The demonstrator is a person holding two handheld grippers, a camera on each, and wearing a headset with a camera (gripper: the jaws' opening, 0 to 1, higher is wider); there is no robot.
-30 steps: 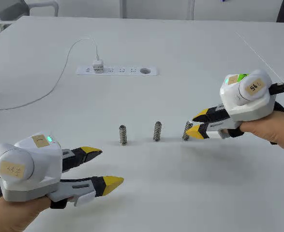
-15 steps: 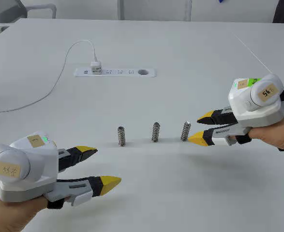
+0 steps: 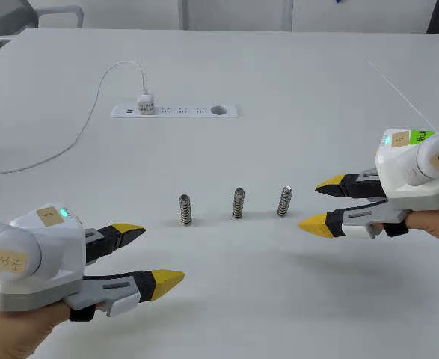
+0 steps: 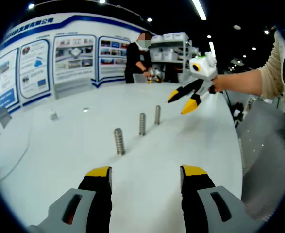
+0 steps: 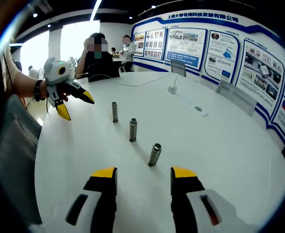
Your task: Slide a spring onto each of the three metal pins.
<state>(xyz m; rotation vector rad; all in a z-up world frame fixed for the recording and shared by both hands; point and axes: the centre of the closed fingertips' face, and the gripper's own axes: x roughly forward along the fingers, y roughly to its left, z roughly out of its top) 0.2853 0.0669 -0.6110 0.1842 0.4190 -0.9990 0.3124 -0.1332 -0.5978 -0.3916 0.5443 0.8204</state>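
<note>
So, left gripper [image 3: 153,254]: nearest, lower left, jaws apart, nothing between them, held over the table [image 3: 279,299], well short of the springs.
Right gripper [image 3: 318,205]: jaws apart, empty, tips pointing left, near the right spring [image 3: 284,201] on its right side, not touching.
Middle spring [image 3: 238,203]: upright, between the other two, all in one row.
Left spring [image 3: 185,210]: upright, apart from both grippers.
Pins: hidden inside the coils, can't tell.
Power strip [image 3: 174,111]: farther back, white charger [image 3: 145,105] plugged in at its left end, cable [image 3: 92,120] running off left.
</note>
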